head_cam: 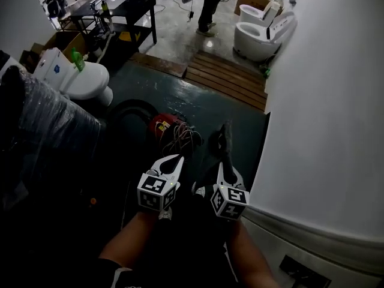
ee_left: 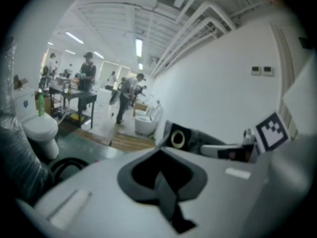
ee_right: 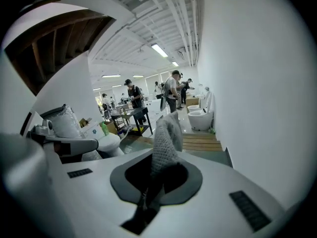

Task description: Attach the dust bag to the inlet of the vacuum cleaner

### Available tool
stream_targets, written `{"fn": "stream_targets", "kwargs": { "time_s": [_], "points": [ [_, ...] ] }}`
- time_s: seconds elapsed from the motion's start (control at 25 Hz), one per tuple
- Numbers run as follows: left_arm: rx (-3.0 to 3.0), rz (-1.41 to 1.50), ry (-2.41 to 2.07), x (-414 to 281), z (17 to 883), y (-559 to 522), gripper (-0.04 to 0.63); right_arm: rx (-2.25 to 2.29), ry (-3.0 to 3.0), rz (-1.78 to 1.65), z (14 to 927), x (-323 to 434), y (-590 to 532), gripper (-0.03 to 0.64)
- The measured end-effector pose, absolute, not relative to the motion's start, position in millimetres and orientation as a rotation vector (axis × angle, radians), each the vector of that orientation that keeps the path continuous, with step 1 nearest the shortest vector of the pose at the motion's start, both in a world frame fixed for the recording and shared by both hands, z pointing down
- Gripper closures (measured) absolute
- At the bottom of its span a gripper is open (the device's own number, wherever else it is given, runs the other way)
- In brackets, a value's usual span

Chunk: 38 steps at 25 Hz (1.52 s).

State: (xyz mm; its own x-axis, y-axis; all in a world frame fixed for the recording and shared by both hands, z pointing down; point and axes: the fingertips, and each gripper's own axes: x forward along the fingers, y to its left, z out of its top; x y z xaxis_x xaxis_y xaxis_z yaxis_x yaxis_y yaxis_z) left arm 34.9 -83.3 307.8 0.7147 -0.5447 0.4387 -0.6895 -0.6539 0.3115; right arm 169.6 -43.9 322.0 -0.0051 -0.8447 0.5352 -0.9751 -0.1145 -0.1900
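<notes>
Head view: both tools sit low at centre frame, side by side, near each other but apart. The left tool (head_cam: pixel 177 159) has its jaws fully together with nothing between them; the left gripper view shows the same. The right tool (head_cam: pixel 222 165) is clamped on the dust bag (ee_right: pixel 167 133), a grey knit-looking fabric pinched at its lower end, with the rest standing up past the jaw tips. In the left gripper view the bag's black collar with a pale ring (ee_left: pixel 177 139) shows off to the right side.

The vacuum cleaner (head_cam: pixel 164 126), with a red body, sits on the dark green floor (head_cam: pixel 234 110) just ahead of the tools, and a tangle of wires (head_cam: pixel 185 138) lies on its near side. The bag is to the right of the vacuum; I cannot tell whether they touch. A black hose (head_cam: pixel 129 105) loops to the left of the vacuum.

A white toilet (head_cam: pixel 81 77) stands at far left, a wooden pallet (head_cam: pixel 228 77) lies further back, and a white wall (head_cam: pixel 330 113) runs along the right.
</notes>
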Motion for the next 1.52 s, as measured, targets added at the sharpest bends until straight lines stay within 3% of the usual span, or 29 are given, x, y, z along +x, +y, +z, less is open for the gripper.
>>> {"fn": "stream_targets", "kwargs": {
  "time_s": [0.32,0.4,0.64,0.88,1.2,1.32,1.52],
  "points": [
    [2.314,0.488,-0.848,78,372,-88,0.594,1.929,-1.874,0.834,396,198,-51,0.612],
    [2.244,0.452,-0.754,100,383,-90,0.502,1.911,-1.862,0.827,413,200,-52,0.612],
    [2.035,0.543,-0.562,160,412,-95,0.359,1.813,-1.811,0.677,451,190,-51,0.612],
    [1.938,0.749,-0.523,177,446,-84,0.36,1.755,-1.799,0.623,463,174,-47,0.612],
    [1.761,0.659,-0.392,162,456,-77,0.362,1.653,-1.853,0.579,467,151,-41,0.612],
    [1.747,0.691,-0.357,158,463,-74,0.443,1.628,-1.871,0.573,467,145,-36,0.612],
    [1.709,0.684,-0.291,157,462,-68,0.482,1.602,-1.872,0.573,464,138,-32,0.612]
  ]
}}
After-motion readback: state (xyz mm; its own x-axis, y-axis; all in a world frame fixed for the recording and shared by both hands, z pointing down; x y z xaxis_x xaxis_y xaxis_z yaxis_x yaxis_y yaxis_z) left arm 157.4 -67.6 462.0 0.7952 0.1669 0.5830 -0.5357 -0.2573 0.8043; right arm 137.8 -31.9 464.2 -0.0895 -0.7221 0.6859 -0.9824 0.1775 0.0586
